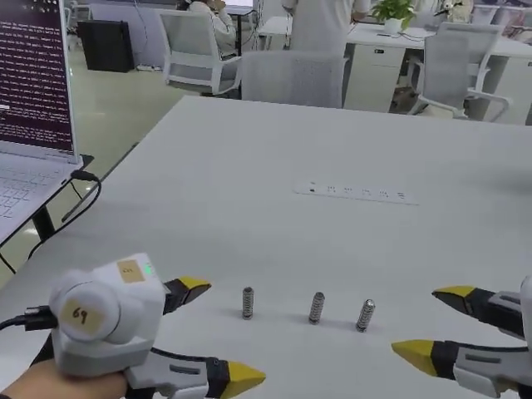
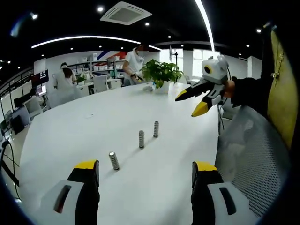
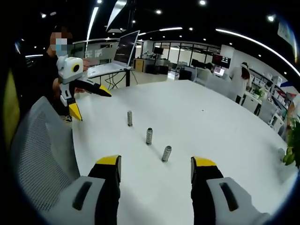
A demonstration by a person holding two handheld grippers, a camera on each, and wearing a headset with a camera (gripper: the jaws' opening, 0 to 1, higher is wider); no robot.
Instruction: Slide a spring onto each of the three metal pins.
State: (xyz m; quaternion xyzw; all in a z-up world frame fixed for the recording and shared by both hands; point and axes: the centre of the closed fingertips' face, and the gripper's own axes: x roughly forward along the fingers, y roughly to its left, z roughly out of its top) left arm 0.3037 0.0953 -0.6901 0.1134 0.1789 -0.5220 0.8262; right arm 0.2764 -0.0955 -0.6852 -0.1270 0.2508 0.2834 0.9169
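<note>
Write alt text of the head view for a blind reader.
Three small springs stand in a row on a white table, between the open left hand-held gripper and the open right hand-held gripper. A laptop is at far left.

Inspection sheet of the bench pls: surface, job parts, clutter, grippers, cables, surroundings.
Surface: white table, clean-looking.
Job's things: three pins standing in a row, each looks already sleeved with a spring: left pin, middle pin, right pin. Loose springs: nothing seen.
Clutter: flush strip with small marks beyond the pins; cannot tell what it is.
Grippers: left gripper and right gripper both open, empty, either side of the row.
Cables: black cable hangs off the laptop.
Surroundings: office chairs, potted plant, people at desks behind.
</note>
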